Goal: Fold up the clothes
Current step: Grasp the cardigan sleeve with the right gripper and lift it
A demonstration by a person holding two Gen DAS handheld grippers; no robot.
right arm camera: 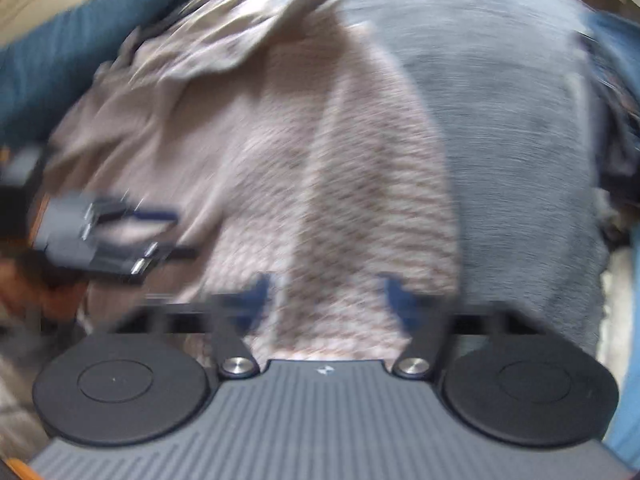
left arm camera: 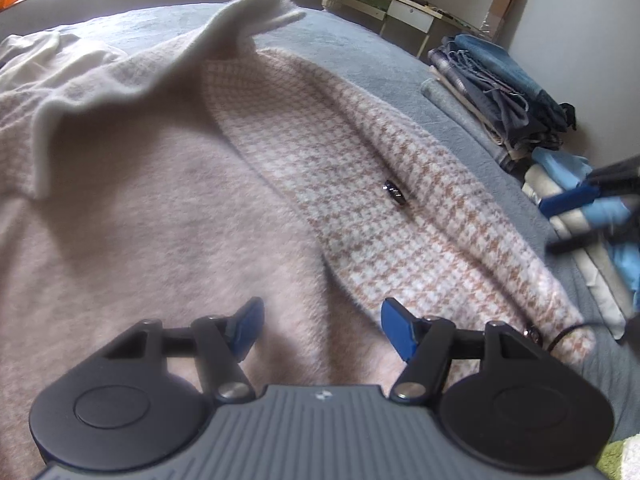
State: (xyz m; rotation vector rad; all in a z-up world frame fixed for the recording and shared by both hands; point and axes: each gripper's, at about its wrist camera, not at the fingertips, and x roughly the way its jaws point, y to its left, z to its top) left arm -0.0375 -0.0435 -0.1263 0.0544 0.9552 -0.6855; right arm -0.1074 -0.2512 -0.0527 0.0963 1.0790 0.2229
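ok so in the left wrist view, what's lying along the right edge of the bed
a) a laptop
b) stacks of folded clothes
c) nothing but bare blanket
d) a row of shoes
b: stacks of folded clothes sit along the right edge of the grey blanket, denim and blue pieces piled beside the pink houndstooth cardigan.
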